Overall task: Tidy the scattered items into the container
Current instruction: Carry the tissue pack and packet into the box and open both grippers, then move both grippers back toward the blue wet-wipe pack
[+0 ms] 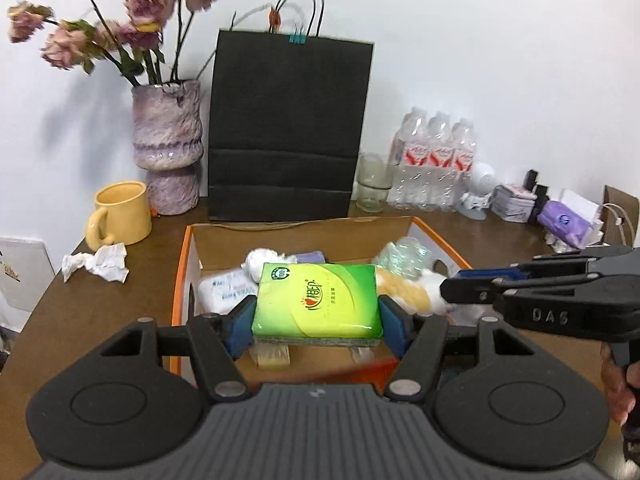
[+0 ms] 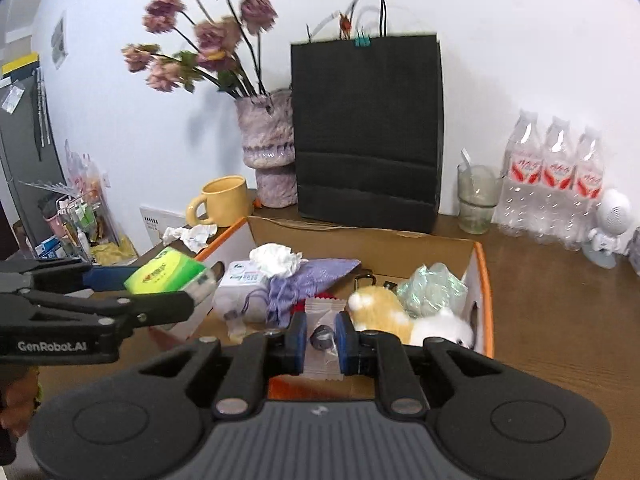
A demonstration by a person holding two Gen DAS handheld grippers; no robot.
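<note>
Both claws are clamped on something above the near end of the cardboard box [image 1: 436, 240]. Between its blue pads the left gripper [image 1: 316, 320] grips a green tissue pack [image 1: 318, 300] by its two short ends, held flat and level over the box's near-left part. Pinched in the right gripper [image 2: 322, 338], whose jaws stand nearly together, is a small clear-wrapped snack packet [image 2: 320, 344] with a dark round piece inside, hanging over the box's near wall.

That box, orange-edged with a brown inside, sits on the wooden table [image 2: 560, 320]. In it lie a crumpled white tissue [image 2: 276, 258] on a white packet [image 2: 240, 284], a purple drawstring pouch [image 2: 304, 280], a yellow-and-white plush toy [image 2: 384, 312] and a crinkled clear-green wrapper [image 2: 436, 284] at the right end.

Each gripper slants down toward the box from the near side; the right one enters the left wrist view from the right edge, with part of a hand [image 1: 618, 384] under it.

"DAS" is moulded on the right gripper's side, and "GenRobot.AI" is printed on the left's. Red characters on the tissue pack are too small to read.

Left of the box, another crumpled paper [image 1: 96, 266] lies on the table beside a yellow mug [image 1: 120, 216]. Behind the box stand a black paper bag [image 1: 288, 128], a mottled purple vase [image 1: 168, 152] of dried flowers, a glass [image 1: 372, 184] and wrapped water bottles [image 1: 436, 160].
</note>
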